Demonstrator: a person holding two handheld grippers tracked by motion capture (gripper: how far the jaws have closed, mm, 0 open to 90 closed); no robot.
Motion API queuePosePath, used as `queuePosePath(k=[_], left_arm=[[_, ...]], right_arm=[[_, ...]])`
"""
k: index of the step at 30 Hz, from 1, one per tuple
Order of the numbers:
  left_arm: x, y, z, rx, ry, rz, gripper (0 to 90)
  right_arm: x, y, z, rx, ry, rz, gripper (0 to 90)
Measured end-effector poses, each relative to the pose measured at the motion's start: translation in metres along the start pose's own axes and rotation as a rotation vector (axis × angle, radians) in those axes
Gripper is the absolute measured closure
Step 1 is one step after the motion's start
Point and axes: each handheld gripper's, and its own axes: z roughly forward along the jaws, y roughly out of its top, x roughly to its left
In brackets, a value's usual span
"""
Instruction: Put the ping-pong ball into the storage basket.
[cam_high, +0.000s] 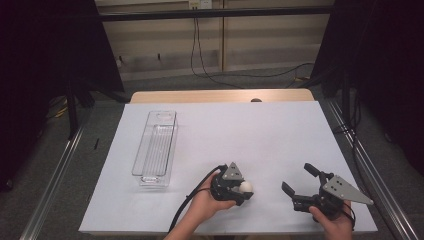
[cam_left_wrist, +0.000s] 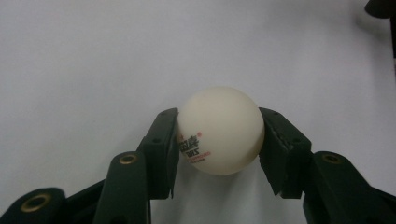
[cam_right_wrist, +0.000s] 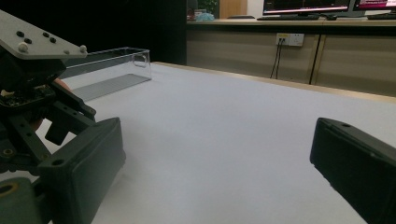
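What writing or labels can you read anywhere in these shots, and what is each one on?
White ball held in the left gripper: red and black print low on its left side, upside down in the left gripper view and too blurred to read for certain.
Monitors behind the table: lit screens, text too small to read.

You are in a lab or test room, not a home. Past your right gripper (cam_right_wrist: 219, 182) a long wooden counter (cam_right_wrist: 289, 23) holds computer screens (cam_right_wrist: 306, 5) and a keyboard (cam_right_wrist: 299, 17), with a wall plug (cam_right_wrist: 289, 38) and cables below. Black curtains (cam_high: 47, 45) hang far out on both sides of your grippers, metal rails (cam_high: 50, 175) run along the grey carpet, and white paper (cam_high: 240, 130) covers the table under them.
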Motion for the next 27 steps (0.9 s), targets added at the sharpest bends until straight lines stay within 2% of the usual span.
queuePosePath(k=[2,4,6,7,11,14,15,17,21,22,23,24,25,27], left_arm=[[0.0,0.0,-0.002,0.002,-0.003,-0.013,51.1],[-0.001,-0.001,-0.002,-0.018,-0.012,-0.028,51.0],[0.0,0.0,-0.004,-0.018,-0.013,-0.023,51.1],[-0.001,-0.001,-0.004,-0.038,-0.022,-0.031,51.1],[0.0,0.0,-0.007,-0.016,-0.014,-0.023,51.1],[0.001,-0.001,-0.009,-0.032,-0.007,-0.036,51.1],[0.002,-0.001,-0.01,-0.032,-0.017,-0.038,51.1],[0.003,-0.001,-0.014,-0.014,-0.007,-0.045,51.1],[0.004,-0.002,-0.014,-0.042,-0.008,-0.052,51.1],[0.005,-0.002,-0.017,-0.019,-0.006,-0.049,51.1],[0.004,-0.002,-0.018,-0.021,0.026,-0.058,51.1],[0.004,-0.002,-0.018,-0.021,0.026,-0.058,51.1],[0.006,-0.003,-0.019,-0.028,0.001,-0.062,51.1],[0.006,-0.003,-0.019,-0.038,-0.003,-0.066,51.1]], right_arm=[[0.0,0.0,0.0,0.003,0.004,0.002,2.5],[0.0,0.0,0.0,0.004,0.001,0.002,2.5],[0.0,0.0,0.0,0.002,0.004,0.001,2.5],[0.0,0.0,0.0,0.002,-0.001,0.001,2.5],[0.0,0.0,0.0,0.001,0.002,0.002,2.5],[0.0,0.0,0.0,0.0,0.0,0.0,2.5],[0.0,0.0,0.0,0.004,0.003,0.002,2.5],[0.0,0.0,0.0,0.004,0.003,0.0,2.5],[0.001,0.0,0.001,0.0,-0.006,0.005,2.5],[0.001,0.0,0.0,0.002,-0.004,0.006,2.5],[0.001,0.0,0.0,0.003,-0.001,0.002,2.5],[0.001,0.0,0.0,0.002,-0.004,0.001,2.5],[0.001,0.0,0.0,0.003,-0.003,0.002,2.5],[0.001,0.0,0.0,0.001,-0.005,0.007,2.5]])
